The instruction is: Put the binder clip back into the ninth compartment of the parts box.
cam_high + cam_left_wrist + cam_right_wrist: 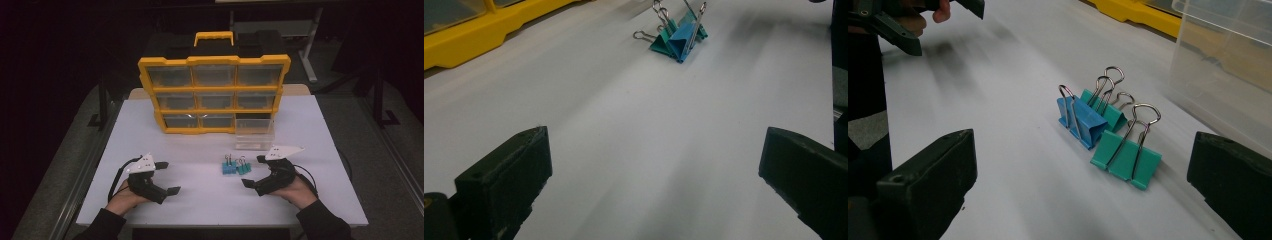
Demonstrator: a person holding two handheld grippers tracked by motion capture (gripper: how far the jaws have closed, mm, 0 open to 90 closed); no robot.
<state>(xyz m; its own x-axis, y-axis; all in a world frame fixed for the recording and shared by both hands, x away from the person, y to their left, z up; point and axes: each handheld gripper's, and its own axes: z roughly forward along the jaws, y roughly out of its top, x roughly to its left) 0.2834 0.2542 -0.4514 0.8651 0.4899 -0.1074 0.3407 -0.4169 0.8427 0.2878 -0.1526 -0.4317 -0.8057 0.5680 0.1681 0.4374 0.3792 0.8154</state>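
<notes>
- No readable brand, label or writing anywhere; organizer point(214, 95) drawer fronts too small and dim to check.
- Landmark: binder clips point(235, 165), a small cluster of one blue and teal ones on the white tabletop point(200, 200), in front of the organizer and just in front of the clear bin point(254, 134).
- Right gripper point(254, 171): jaws wide, holding nothing, just right of the clips, not touching them. In the right gripper view the clips point(1108, 132) sit between the jaws, farther ahead.
- Left gripper point(169, 177): jaws wide, empty, well left of the clips. The left gripper view has the clips point(676, 35) far ahead.
- Open room: bare tabletop between left gripper and clips; the near edge of the tabletop is close behind both hands.
- Clear bin stands close behind the clips, against the organizer's lower right corner.
- Hard to make out: exact teal clip count, they overlap. Bin and organizer cut off in both gripper views. Room around the tabletop is dark.
</notes>
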